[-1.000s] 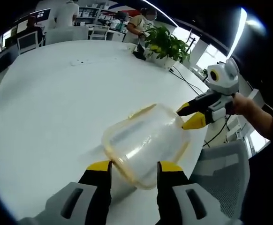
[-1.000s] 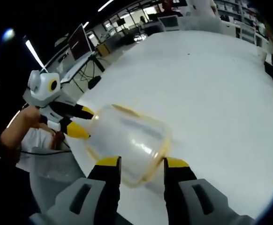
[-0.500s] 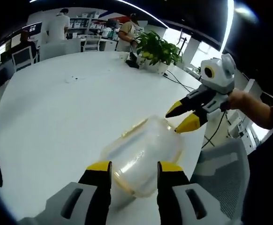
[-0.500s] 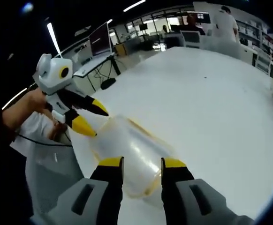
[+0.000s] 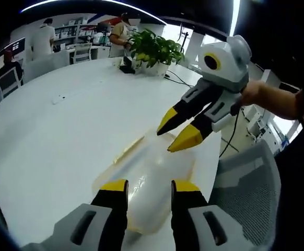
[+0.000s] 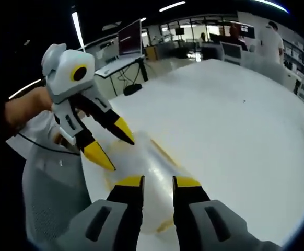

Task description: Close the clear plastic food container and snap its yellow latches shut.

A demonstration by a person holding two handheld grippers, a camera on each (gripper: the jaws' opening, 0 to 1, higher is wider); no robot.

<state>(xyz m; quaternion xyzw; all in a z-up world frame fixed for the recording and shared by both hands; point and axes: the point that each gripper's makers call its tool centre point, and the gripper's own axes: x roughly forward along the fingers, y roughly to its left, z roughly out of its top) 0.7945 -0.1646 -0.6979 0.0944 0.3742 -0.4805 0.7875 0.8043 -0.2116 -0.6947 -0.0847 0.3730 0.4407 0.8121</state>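
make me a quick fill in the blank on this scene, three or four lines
1. The container rests on a table whose colour is ____.
2. The fingers of the right gripper have tips coloured ____.
3. At the far edge of the table stands a green ____ in a pot.
4. Beside the table near the container is a grey ____ with a mesh back.

Missing words: white; yellow; plant; chair

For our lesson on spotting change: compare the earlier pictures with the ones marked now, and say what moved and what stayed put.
Both tongs have lifted away from the clear container. The right tongs, earlier at its far edge, now hang above it with jaws apart; the left tongs likewise. Neither holds anything. The container lies on the white table as before, and the potted plant has not moved.
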